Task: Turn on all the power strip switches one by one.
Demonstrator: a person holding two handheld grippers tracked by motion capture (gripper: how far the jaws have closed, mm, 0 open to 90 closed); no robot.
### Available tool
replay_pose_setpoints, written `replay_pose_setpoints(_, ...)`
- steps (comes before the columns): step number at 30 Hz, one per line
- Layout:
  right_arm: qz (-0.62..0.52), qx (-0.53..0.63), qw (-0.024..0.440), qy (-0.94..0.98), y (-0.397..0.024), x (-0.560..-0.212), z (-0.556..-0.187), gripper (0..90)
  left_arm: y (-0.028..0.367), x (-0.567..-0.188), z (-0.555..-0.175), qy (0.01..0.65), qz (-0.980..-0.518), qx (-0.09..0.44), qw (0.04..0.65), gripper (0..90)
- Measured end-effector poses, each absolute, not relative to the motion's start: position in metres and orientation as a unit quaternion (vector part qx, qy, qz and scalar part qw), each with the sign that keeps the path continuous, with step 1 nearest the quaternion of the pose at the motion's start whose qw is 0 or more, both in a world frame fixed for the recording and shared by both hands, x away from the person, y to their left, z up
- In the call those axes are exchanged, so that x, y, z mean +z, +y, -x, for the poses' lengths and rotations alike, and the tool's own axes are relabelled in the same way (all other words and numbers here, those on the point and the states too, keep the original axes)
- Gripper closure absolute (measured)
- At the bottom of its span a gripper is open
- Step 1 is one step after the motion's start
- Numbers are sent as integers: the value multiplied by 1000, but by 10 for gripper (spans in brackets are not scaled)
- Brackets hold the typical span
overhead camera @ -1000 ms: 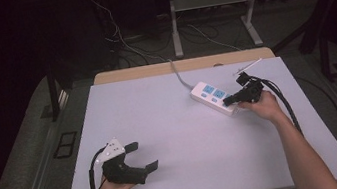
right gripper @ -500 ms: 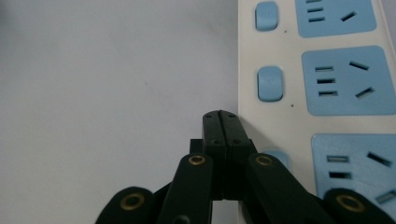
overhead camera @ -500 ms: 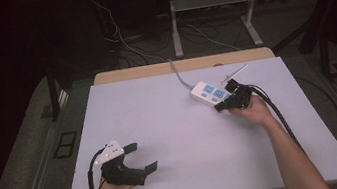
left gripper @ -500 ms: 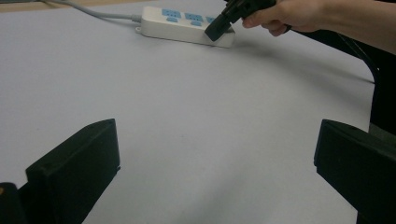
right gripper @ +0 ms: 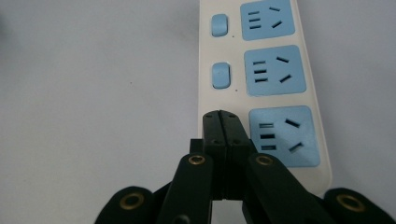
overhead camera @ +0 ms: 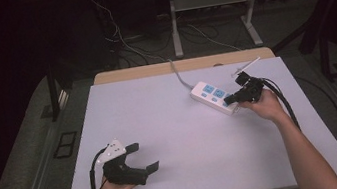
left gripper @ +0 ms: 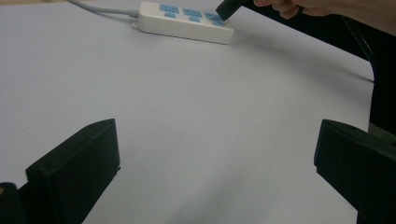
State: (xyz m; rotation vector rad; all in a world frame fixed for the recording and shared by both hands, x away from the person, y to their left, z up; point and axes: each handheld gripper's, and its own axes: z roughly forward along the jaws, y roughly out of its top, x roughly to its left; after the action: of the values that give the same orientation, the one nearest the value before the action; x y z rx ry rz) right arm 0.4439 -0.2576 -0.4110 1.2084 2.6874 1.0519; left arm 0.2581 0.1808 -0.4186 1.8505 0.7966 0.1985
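A white power strip point(overhead camera: 212, 96) with three blue sockets lies at the back right of the table, its grey cord point(overhead camera: 178, 75) running off the far edge. My right gripper point(overhead camera: 230, 99) is shut with nothing held, and its tips rest on the strip's near end. In the right gripper view the shut tips point(right gripper: 221, 119) cover the spot beside the nearest socket point(right gripper: 284, 135), in line with two blue switches point(right gripper: 221, 75). My left gripper point(overhead camera: 144, 156) rests open near the front left. Its jaws stand wide apart over bare table point(left gripper: 217, 154), with the strip point(left gripper: 182, 23) far ahead.
The pale table top point(overhead camera: 160, 121) has a wooden strip along its far edge point(overhead camera: 182, 65). A thin white stick point(overhead camera: 248, 65) lies behind the right hand. The right gripper's black cable point(overhead camera: 286, 102) loops along the table's right side. Dark floor with cables surrounds the table.
The right gripper has moved left from beside the strip onto its near end. The left gripper has stayed put.
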Motion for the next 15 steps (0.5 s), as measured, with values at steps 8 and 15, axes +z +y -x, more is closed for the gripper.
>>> replay_pose_setpoints(8,-394,346,1,851,-257,-416,-448,900,182,-418,-258,333,-775,85,530,0)
replay_pose_setpoints(15,-392,347,3,852,-258,-418,-448,900,181,-418,-258,332,-775,85,530,0)
